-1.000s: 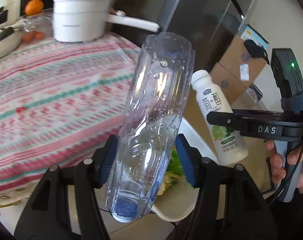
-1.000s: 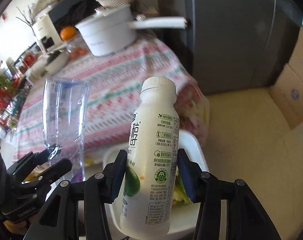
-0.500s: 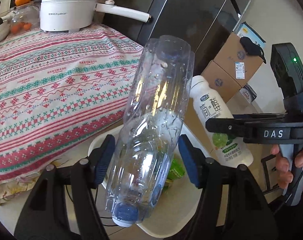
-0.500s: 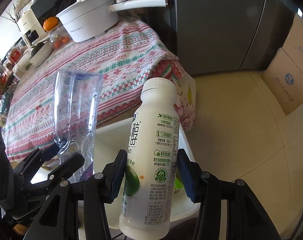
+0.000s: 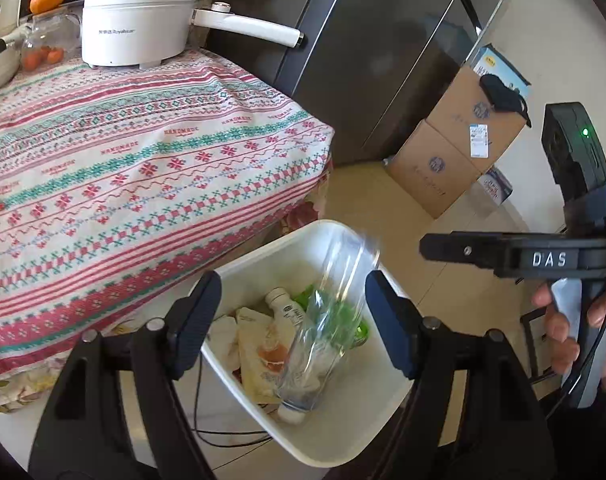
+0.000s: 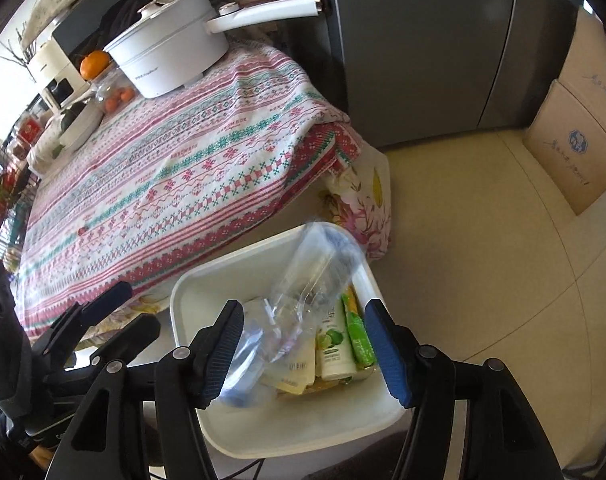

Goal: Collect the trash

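A white bin stands on the floor beside the table. A clear plastic bottle, blurred, drops into it neck down. The white drink bottle lies inside among wrappers and green packets. My left gripper is open and empty above the bin. My right gripper is open and empty above the bin; it also shows from the side in the left wrist view.
The table with the patterned cloth lies to the left, bearing a white pot and fruit. A dark fridge and cardboard boxes stand behind, on the beige floor.
Both grippers opened. The clear bottle left my left gripper and the white drink bottle left my right gripper; both went down into the bin.
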A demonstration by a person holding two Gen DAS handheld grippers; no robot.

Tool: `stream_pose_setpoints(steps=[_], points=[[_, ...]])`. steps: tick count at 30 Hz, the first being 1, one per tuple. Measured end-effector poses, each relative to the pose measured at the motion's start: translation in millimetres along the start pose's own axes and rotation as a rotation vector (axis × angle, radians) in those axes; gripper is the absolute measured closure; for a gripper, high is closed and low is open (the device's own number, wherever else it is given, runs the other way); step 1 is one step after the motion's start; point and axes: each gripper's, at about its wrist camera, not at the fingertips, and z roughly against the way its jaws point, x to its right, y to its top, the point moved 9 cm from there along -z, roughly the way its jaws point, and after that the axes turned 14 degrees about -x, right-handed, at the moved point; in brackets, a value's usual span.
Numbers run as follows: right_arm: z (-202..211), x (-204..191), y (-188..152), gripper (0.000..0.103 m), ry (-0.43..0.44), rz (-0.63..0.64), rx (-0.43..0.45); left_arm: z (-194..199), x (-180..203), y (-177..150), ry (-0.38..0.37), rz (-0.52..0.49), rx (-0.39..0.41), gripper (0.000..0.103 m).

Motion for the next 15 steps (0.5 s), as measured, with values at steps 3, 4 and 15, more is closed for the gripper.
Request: stream_pose_setpoints(steps=[3, 4, 15], points=[[2.4, 2.8, -0.4, 0.038, 0.000, -0.009, 0.000, 2.1, -3.5, -2.9, 0.040, -0.016, -0.021, 0.025], [3.1, 3.0, 0.2, 0.038, 0.002, -0.011, 0.000, 3.2, -4.8, -4.2, 0.055, -0.019, -0.028, 0.023], [34.0, -17.6, -4.2, 0.027, -0.025, 0.052, 0.082, 42.1, -28.9, -22.9, 0.288, 0.035, -0.080, 0.003]])
